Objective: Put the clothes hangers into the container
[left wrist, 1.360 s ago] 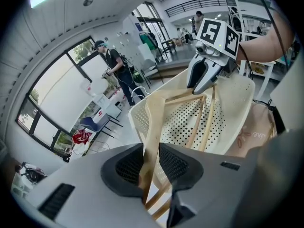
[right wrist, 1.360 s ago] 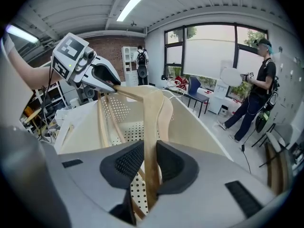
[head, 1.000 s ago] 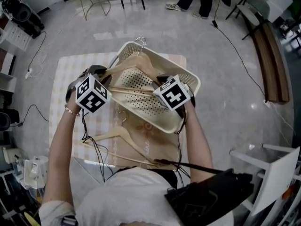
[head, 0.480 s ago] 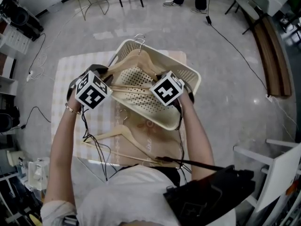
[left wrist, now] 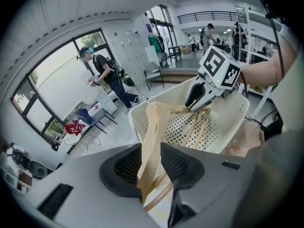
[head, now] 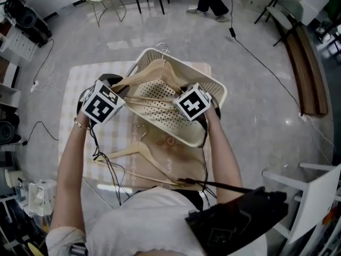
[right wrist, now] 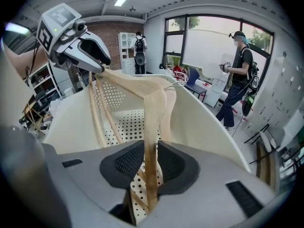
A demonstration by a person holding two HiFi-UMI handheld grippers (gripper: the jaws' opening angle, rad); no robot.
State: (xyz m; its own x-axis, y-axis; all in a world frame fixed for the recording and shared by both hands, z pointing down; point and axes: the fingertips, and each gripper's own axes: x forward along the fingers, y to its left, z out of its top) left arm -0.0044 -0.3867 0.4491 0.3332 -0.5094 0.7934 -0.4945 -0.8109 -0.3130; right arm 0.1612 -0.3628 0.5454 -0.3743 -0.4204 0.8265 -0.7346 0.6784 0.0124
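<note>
**While one end is being freed: hanger liable to tip or hang up on the basket rim**

Although the wooden hanger (head: 143, 76) is already held inside the cream perforated basket (head: 219, 92), it is not judged to be settled. The left tongs (left wrist: 151, 161) have just been opening. One shoulder of the hanger stands between their pads, with a gap showing on one side, so no firm clamp is read there. The right tongs (right wrist: 151, 167) are closed narrowly on the other shoulder.

Hazards noted:
- If the left shoulder is let go before it rests on the basket floor, that end could drop and the hanger could swing about the right grip.
- The metal hook (head: 162, 48) is seen over the far rim. It could catch there and leave the hanger propped rather than lying flat.
- A push from either gripper could shift the light basket across the table (head: 80, 79).
- Dark cables (head: 106, 169) trail across a second hanger (head: 120, 152), which lies on the table nearer the person, outside the basket. A snag is possible when it is collected.

Condition of the held hanger: pale bare wood with curved flat shoulders, a thin lower bar and a wire hook. No damage is visible.
</note>
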